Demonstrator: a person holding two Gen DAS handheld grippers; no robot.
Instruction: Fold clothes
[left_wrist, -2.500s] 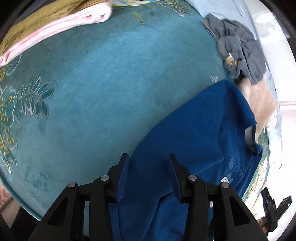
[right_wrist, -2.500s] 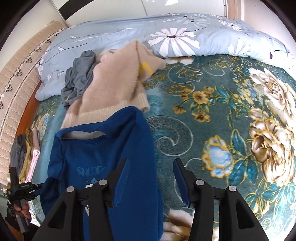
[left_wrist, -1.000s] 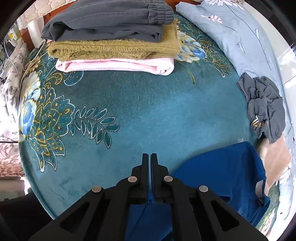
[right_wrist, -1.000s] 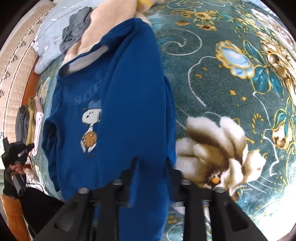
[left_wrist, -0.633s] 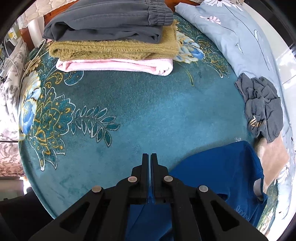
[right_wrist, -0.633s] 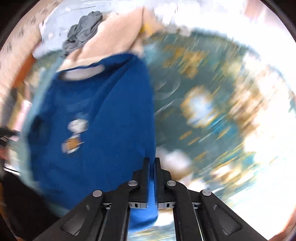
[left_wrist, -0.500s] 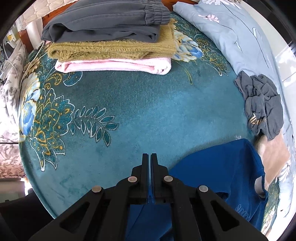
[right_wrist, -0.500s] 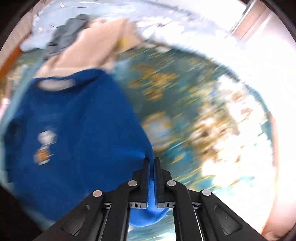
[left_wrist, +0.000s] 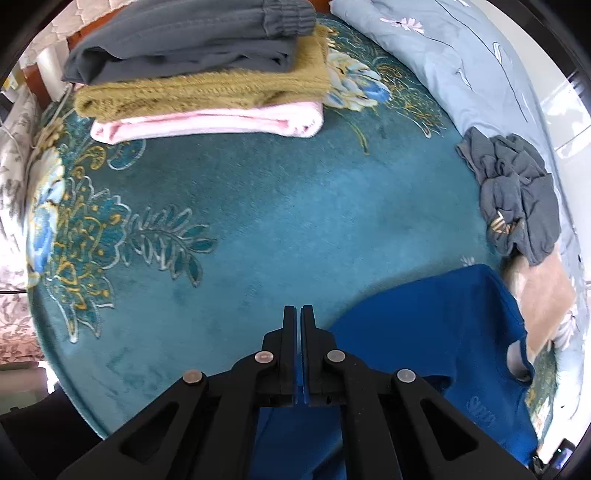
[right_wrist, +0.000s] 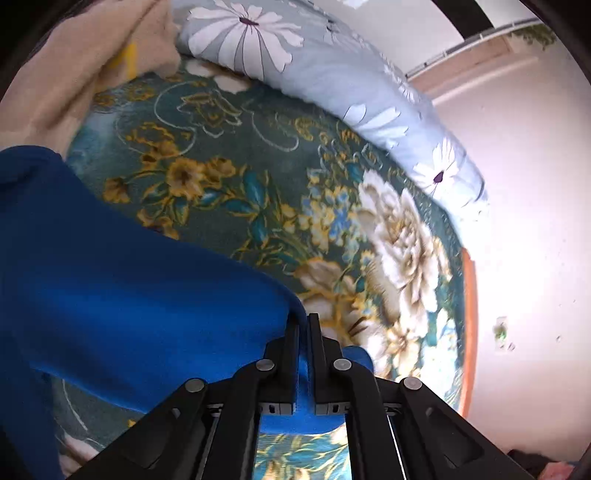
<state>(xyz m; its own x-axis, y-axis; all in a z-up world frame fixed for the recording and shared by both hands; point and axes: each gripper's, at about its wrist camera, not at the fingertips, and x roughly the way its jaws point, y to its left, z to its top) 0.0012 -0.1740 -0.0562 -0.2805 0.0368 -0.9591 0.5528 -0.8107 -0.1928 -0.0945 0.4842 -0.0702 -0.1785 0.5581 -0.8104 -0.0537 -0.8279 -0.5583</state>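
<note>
Left gripper: jaws pressed together, a sliver of blue fabric showing in the slit, so I read it as pinching the hem of the blue sweatshirt. It points steeply down at the teal floral blanket. I want that corner pinned low as the anchor.

Right gripper: jaws clamped on the sweatshirt, cloth bulging out between and under the fingers. The fabric runs off to the left of that view as a taut lifted band, clear of the blanket below it. I'm holding both corners so the body hangs straight before it gets laid flat or doubled over.

Further out in the left view:
- collar end of the sweatshirt lies toward the beige fleece garment, touching or overlapping its edge
- crumpled grey garment just beyond, not yet folded
- finished stack at the far edge: grey on olive knit on pink, well apart. Keeps the middle free as my folding area.

Pale blue flowered duvet borders the far side.

Judgement: early in this fold. The risk is a thin pinch slipping.
</note>
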